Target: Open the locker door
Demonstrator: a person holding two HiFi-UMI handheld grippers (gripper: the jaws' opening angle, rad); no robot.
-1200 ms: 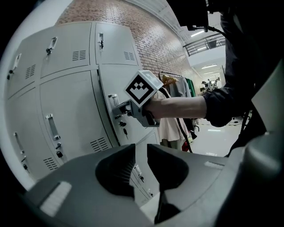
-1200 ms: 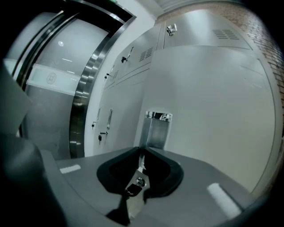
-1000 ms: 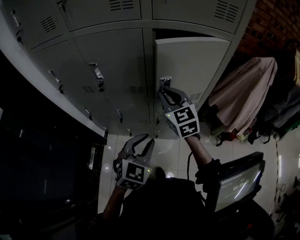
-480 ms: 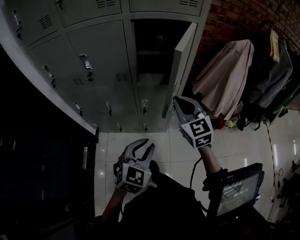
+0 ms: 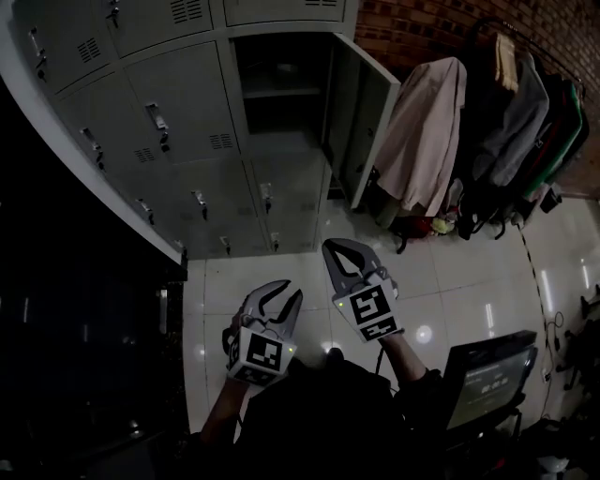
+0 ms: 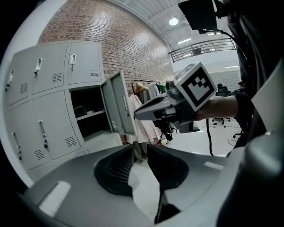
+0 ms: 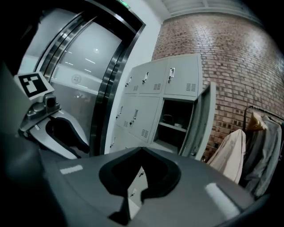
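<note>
The locker door [image 5: 361,122] stands swung wide open at the right end of the locker bank [image 5: 178,122], next to hanging coats [image 5: 427,131]. The open compartment [image 5: 281,136] contains a shelf [image 5: 281,92] carrying a small item too dim to identify. Right gripper [image 5: 343,249]: jaws closed, empty, well apart from the door. Left gripper [image 5: 279,300]: jaws narrowly apart, empty.

Matt metal lockers [image 5: 178,122], rough brick wall [image 5: 412,28], glossy floor tiles [image 5: 450,281].

The left gripper [image 5: 279,294] and the right gripper [image 5: 335,251] are held out in front, side by side, not touching. Left jaws stand slightly apart, empty. Right jaws, reaching farther forward, meet at the tips.
</note>
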